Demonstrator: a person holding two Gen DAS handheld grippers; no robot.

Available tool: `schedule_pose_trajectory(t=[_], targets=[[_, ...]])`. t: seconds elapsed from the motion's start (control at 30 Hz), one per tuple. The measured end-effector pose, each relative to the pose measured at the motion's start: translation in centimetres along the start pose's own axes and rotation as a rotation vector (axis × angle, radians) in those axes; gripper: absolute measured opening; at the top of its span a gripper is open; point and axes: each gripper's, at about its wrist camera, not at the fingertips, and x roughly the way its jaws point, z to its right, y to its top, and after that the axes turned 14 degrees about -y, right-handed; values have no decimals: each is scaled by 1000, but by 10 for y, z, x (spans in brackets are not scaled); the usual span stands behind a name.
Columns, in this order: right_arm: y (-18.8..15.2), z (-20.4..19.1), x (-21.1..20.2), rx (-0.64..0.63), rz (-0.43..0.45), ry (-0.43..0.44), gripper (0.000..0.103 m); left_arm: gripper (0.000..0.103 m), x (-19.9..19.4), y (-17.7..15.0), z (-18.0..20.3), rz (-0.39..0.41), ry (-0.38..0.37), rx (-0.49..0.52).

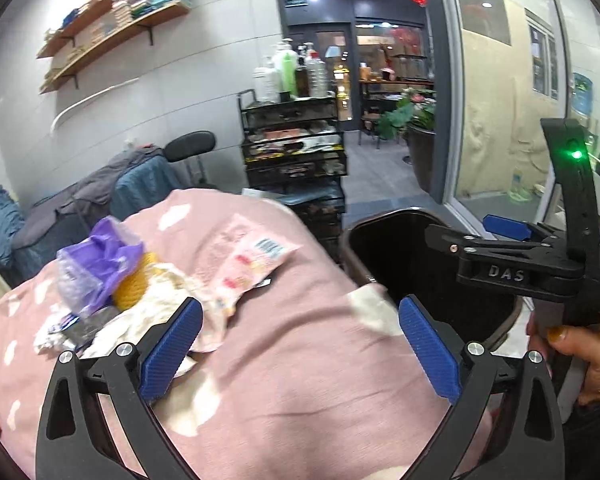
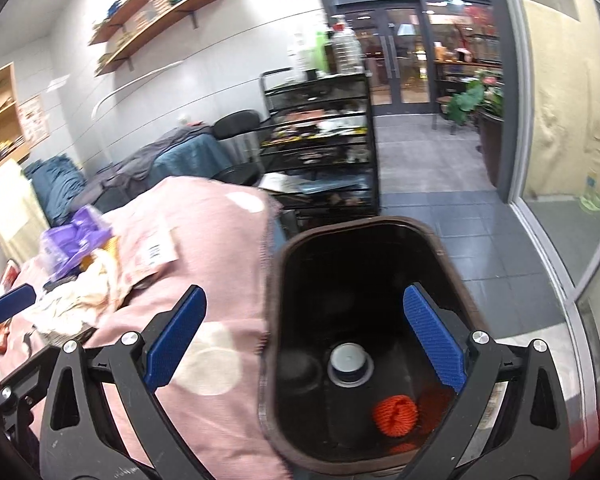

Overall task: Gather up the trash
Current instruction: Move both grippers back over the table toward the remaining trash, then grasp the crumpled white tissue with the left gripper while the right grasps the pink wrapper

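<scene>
Pink bedspread (image 1: pixel 284 320) beside you: your left tool (image 1: pixel 300 354) hovers spread near the trash pile (image 1: pixel 140 280); your right tool (image 2: pixel 305 354), spread, hangs over the bin (image 2: pixel 284 264).

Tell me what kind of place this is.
Probably a small beauty or massage shop: a treatment bed under a pink cover, a black trolley of bottles, shelves of folded towels, glass shopfront doors.

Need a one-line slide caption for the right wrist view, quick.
Open right gripper poised over the dark trash bin, an orange mesh ball and grey-capped container inside, beside the pink spotted blanket.
</scene>
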Motion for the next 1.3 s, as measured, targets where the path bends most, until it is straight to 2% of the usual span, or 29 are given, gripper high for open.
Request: schedule_pose_trajectory(t=[0.47, 0.53, 0.77, 1.03, 1.17, 1.3], targets=[[-2, -95, -7, -158, -37, 247, 97, 97, -45, -52, -96, -22, 199, -247], [-3, -110, -7, -193, -34, 264, 97, 94, -49, -59, -112, -28, 211, -291], [2, -137, 9, -242, -77, 265, 97, 87, -50, -70, -148, -55, 170, -411], [19, -140, 40, -231, -127, 243, 97, 87, -31, -51, -163, -90, 72, -364], [27, -141, 63, -225, -185, 267, 97, 87, -6, -36, -174, -168, 51, -323], [32, -148, 88, -229, -252, 295, 97, 87, 17, -28, -187, -248, -20, -333]])
